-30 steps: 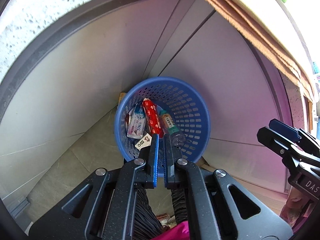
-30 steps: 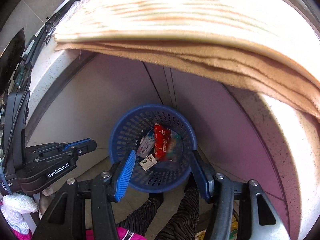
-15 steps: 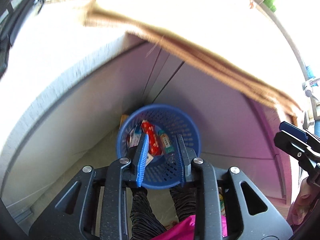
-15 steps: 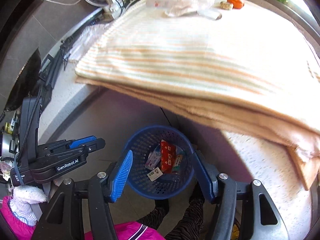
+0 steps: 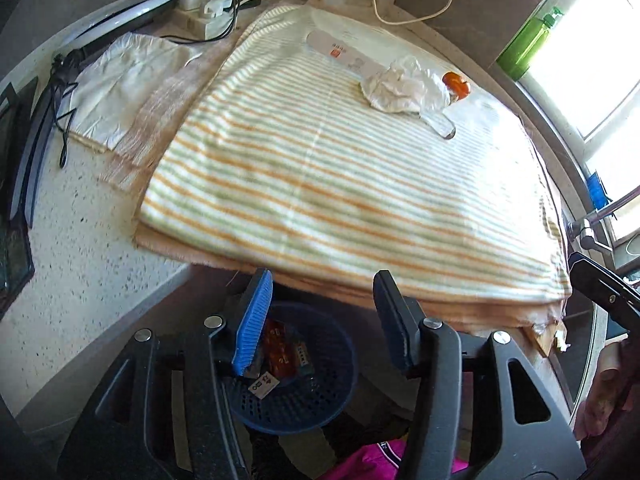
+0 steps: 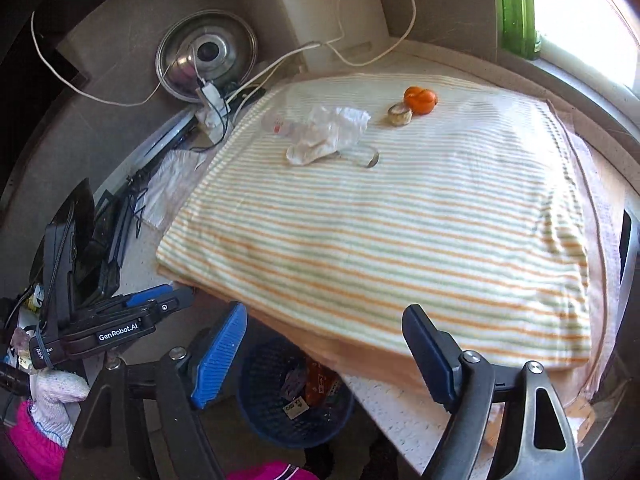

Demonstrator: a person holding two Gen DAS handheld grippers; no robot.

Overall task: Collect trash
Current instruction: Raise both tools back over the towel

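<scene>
Both grippers risen; perforated blue basket (image 5: 296,404) below striped towel (image 5: 340,176).

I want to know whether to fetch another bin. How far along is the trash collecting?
Done: several wrappers, a red packet among them, lie in the blue basket on the floor. In hand: nothing; the left tool and right tool are both opening with nothing between them. Left: the crumpled tissue, clear wrapper, orange peel and small round scrap on the striped towel.
</scene>
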